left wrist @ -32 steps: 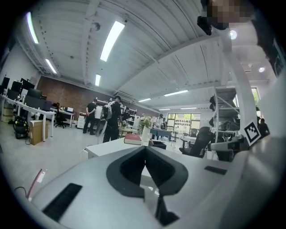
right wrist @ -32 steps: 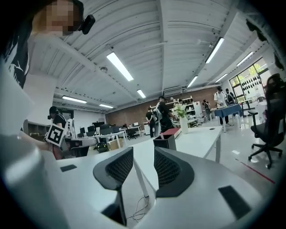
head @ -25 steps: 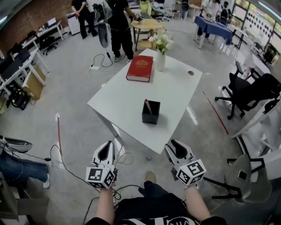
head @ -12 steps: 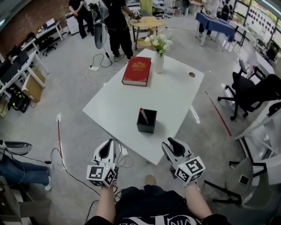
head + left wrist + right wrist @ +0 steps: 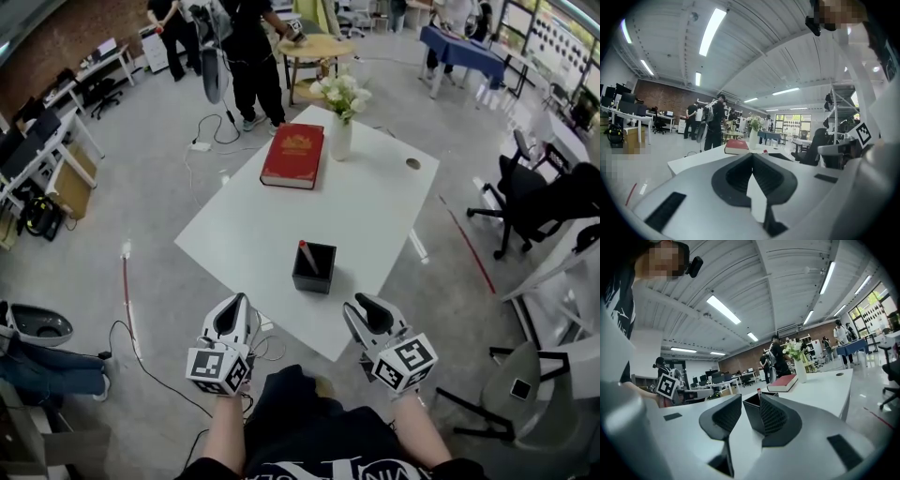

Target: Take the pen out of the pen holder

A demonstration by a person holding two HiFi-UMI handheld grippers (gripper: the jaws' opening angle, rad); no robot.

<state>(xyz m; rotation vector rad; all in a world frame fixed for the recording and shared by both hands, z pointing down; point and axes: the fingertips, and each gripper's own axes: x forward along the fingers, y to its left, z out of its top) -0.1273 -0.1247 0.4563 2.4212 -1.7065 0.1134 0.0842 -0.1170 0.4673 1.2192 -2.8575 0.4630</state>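
Observation:
A black square pen holder stands near the front edge of the white table. A red-tipped pen leans inside it. Both grippers hover off the table's near edge, short of the holder. My left gripper is at the lower left with its jaws shut and nothing in them; its tips meet in the left gripper view. My right gripper is at the lower right, open, its jaws closing with nothing between them. In the right gripper view, the holder and pen tip show through the gap, farther off.
A red book and a white vase of flowers sit on the table's far half. Black office chairs stand to the right. People and a round table are behind. Cables lie on the floor at left.
Both grippers have come closer to the table's near edge, and the pen holder now sits nearer to them in the head view. The pen stays in the holder.

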